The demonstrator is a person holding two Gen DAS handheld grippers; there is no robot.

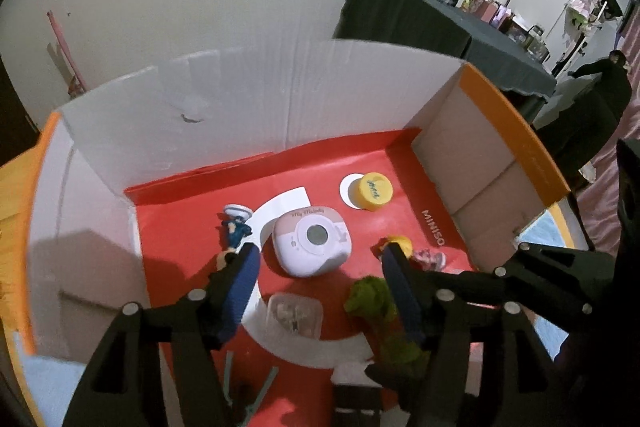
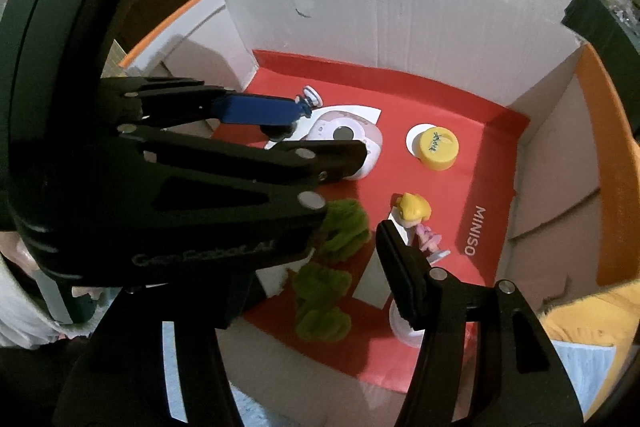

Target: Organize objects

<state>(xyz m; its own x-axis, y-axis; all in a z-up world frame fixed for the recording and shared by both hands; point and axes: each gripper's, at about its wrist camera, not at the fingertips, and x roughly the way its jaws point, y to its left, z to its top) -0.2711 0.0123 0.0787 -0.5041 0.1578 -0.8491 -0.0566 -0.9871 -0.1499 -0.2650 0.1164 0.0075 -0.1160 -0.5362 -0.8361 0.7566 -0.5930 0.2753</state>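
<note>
White walls and a dark-draped table (image 1: 440,23) crowded with toys fill the background behind my left camera. Below me sits an open cardboard box (image 1: 240,99) with orange-edged flaps and a red floor printed MINISO.

My left gripper (image 1: 320,259) hangs over that floor with its jaws spread wide, holding nothing. Between the blue pads (image 1: 240,287) I see the pink-and-white gadget (image 1: 312,241) lying flat near the middle. A blue figurine (image 1: 236,227) lies just beside the gadget on its left, close to my left fingertip. A yellow cap (image 1: 374,191) rests farther back toward the right wall, partly over a white circle. A clear plastic case (image 1: 295,315) lies nearer the camera, and a green fuzzy toy (image 1: 376,307) sits beside my right pad.

From the right camera, my right gripper's near finger (image 2: 400,267) shows on the right; the left gripper blocks its partner, so I cannot tell how wide those jaws stand. A blonde figurine in pink (image 2: 416,223) lies just beyond that finger, near the MINISO lettering.
</note>
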